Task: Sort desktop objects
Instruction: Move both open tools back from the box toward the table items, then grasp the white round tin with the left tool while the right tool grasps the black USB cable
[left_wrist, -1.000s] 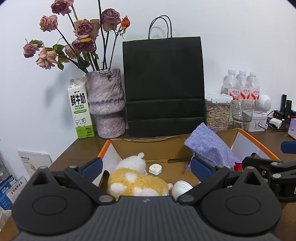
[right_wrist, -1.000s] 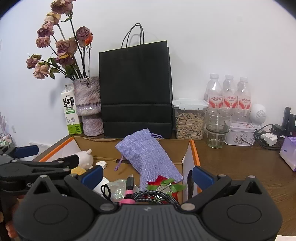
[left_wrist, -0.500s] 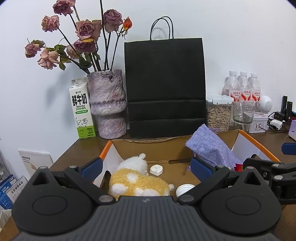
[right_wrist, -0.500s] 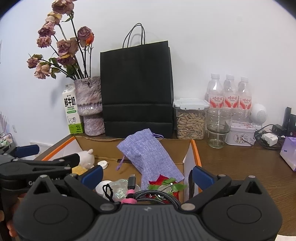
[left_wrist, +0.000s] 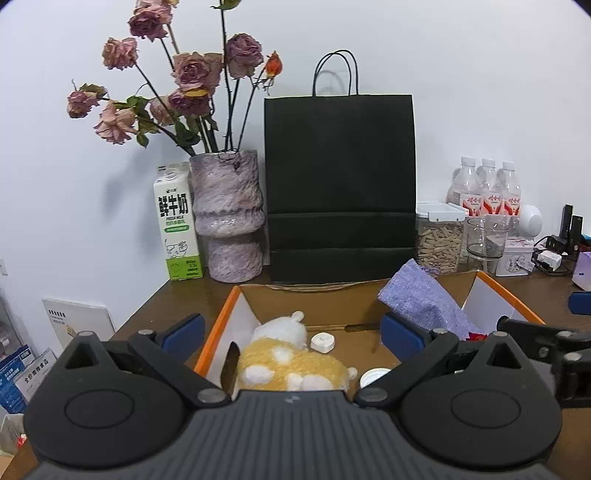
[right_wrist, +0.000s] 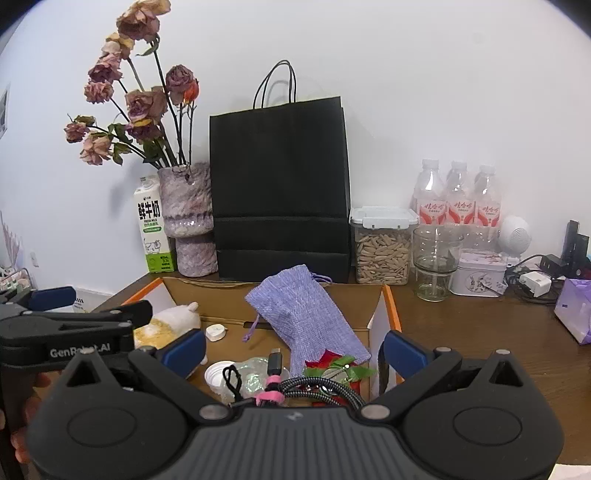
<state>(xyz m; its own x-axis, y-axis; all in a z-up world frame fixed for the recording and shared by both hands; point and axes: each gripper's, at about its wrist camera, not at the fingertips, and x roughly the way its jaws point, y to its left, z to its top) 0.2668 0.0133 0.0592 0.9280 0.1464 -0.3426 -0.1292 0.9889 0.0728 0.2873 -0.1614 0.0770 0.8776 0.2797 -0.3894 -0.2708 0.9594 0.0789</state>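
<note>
An open cardboard box (left_wrist: 321, 308) with orange-edged flaps sits on the brown desk; it also shows in the right wrist view (right_wrist: 388, 295). Inside lie a yellow and white plush toy (left_wrist: 288, 363), a small white cap (left_wrist: 323, 341), a purple cloth pouch (right_wrist: 303, 314), a braided cable with a pink tie (right_wrist: 295, 387), a white lid (right_wrist: 218, 373) and a red and green item (right_wrist: 336, 365). My left gripper (left_wrist: 291, 332) is open and empty above the box's left half. My right gripper (right_wrist: 293, 349) is open and empty above the box's right half.
Behind the box stand a black paper bag (left_wrist: 340, 184), a vase of dried roses (left_wrist: 229, 218), a milk carton (left_wrist: 177, 221), a snack jar (right_wrist: 382, 245), a glass (right_wrist: 436, 262), three water bottles (right_wrist: 458, 199), a tin (right_wrist: 480, 273) and chargers (right_wrist: 535, 284).
Both grippers have drawn back and risen a little from the box, both still open. The objects in the box have not moved.
</note>
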